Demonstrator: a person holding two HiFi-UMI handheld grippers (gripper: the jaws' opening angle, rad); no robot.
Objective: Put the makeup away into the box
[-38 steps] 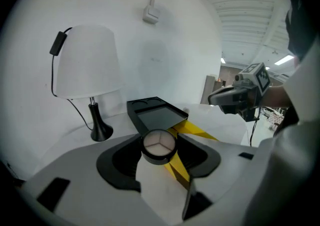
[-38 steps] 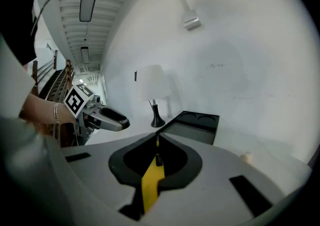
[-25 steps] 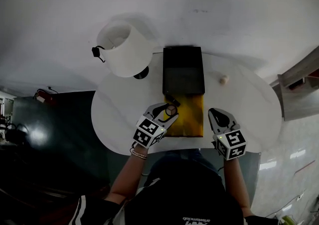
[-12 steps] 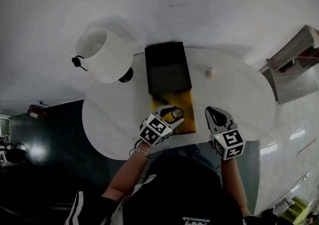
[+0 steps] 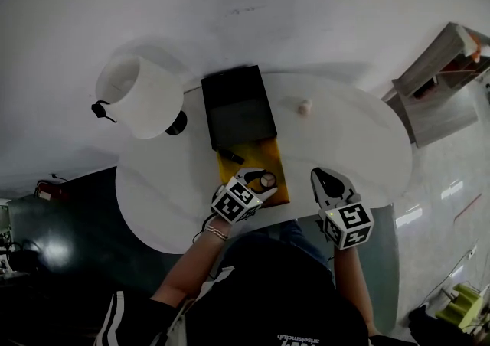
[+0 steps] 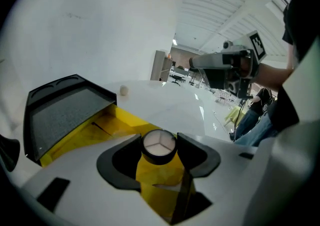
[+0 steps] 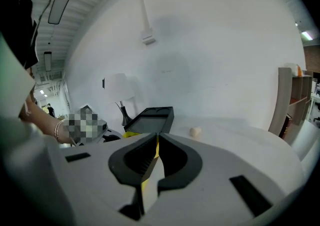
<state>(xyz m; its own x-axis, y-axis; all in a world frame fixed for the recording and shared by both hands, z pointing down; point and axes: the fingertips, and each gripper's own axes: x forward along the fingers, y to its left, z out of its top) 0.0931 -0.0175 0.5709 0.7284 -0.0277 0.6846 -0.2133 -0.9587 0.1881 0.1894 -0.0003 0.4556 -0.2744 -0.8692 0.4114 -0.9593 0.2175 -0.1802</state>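
The left claw (image 5: 259, 185) is clenched on a small round makeup jar (image 5: 268, 180), holding it over the near, yellow end of the open box (image 5: 256, 155), apparently ready to lower it in. The jar is squat with no real long axis, and its pale lid faces up. To the right, the right claw (image 5: 325, 181) is clenched on nothing over the counter (image 5: 360, 138).

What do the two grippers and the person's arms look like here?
The left gripper and right gripper have white bodies, black curved jaw pads and a white cube with black square markers. A bracelet sits on the left wrist. The person wears a black top with white sleeve stripes.
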